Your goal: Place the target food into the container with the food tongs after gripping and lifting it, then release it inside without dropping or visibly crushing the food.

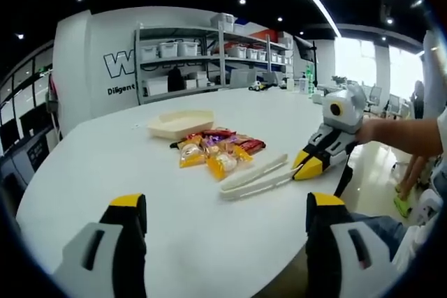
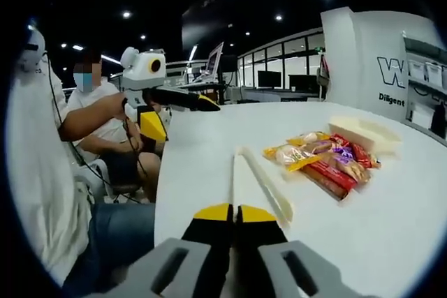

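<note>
White tongs (image 2: 260, 181) beside snack packets (image 2: 323, 160), right tool (image 2: 234, 215) closed

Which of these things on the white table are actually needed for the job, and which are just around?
Needed:
tongs
snack packets
beige container
right gripper

Just around:
storage shelves
seated person

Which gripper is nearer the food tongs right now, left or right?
Right. The right gripper has its tips at the near end of the food tongs, apparently touching. The left gripper hangs back over the table edge, open, well short of them.
</note>
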A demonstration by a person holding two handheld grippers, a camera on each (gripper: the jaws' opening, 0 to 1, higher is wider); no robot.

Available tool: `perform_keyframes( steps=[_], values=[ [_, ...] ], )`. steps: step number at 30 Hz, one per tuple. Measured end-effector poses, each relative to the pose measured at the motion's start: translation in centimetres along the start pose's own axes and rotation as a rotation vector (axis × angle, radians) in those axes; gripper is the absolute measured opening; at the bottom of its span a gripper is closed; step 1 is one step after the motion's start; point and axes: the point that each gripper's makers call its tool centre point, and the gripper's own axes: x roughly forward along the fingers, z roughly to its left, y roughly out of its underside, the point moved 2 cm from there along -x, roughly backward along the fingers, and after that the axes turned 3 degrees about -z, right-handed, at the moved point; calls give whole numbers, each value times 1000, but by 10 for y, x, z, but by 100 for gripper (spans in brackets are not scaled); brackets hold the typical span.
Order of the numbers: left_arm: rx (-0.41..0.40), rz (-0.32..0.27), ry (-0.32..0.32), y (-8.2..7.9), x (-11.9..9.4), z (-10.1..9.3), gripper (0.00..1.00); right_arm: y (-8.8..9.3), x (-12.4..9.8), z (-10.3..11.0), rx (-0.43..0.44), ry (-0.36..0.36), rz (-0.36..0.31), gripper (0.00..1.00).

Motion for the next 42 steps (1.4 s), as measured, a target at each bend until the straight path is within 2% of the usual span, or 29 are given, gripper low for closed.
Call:
perform_keyframes(
  steps=[5, 9, 14, 20, 23, 25, 26, 30, 36, 42],
  values=[
    [8, -1, 13, 0, 3, -1, 94, -2, -1, 0, -12, -14, 12, 0],
    [17, 1, 24, 0, 7, 0, 94, -4, -4, -2, 77, -28, 4, 0],
    [20, 6, 40, 3, 12, 2, 93, -4, -6, -2, 118, -32, 4, 0],
    [20, -9, 86, 2, 20, -5, 94, -12, -11, 2, 109, -44, 11, 0],
    [27, -20, 109, 3, 25, -9, 93, -22, -15, 5, 106, -51, -15, 0],
    [8, -47, 144, 1, 29, -14, 93, -31, -17, 8, 111, -61, -41, 0],
    [-9, -79, 169, -2, 31, -17, 93, -36, -18, 9, 106, -62, -63, 0],
    [-70, -77, 212, 0, 36, -23, 93, -48, -20, 12, 124, -70, -108, 0],
    [-52, -100, 232, -5, 41, -27, 92, -60, -23, 18, 136, -89, -158, 0],
    [-151, -156, 325, -15, 46, -42, 90, -66, -21, 25, 145, -113, -178, 0]
  ],
)
